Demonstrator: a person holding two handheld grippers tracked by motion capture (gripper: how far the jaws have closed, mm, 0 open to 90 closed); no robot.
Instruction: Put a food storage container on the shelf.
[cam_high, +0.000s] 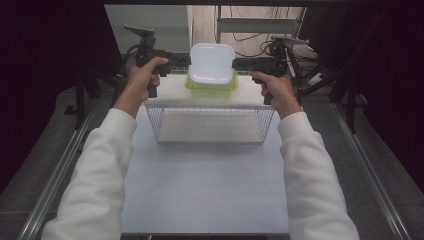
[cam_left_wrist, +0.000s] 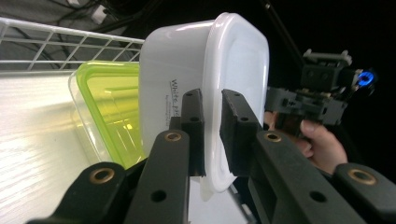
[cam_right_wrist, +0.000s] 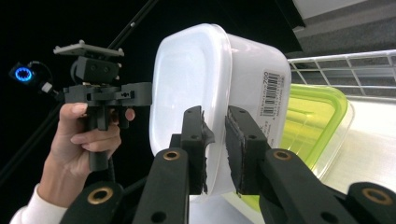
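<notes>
White plastic tub (cam_high: 212, 62), rounded and smooth, pinched at opposite rims by left gripper (cam_high: 186, 60) and right gripper (cam_high: 236, 64); yellow-green container (cam_high: 210, 85) beneath half hidden; label print unreadable.

Lidded tub (cam_high: 212, 62) above container (cam_high: 211, 85), container on shelf (cam_high: 170, 92), wire basket (cam_high: 210, 125) in front

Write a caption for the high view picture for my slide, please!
Two hand-held grippers, left gripper and right gripper, clamp a white container above a green-lidded container.
</notes>
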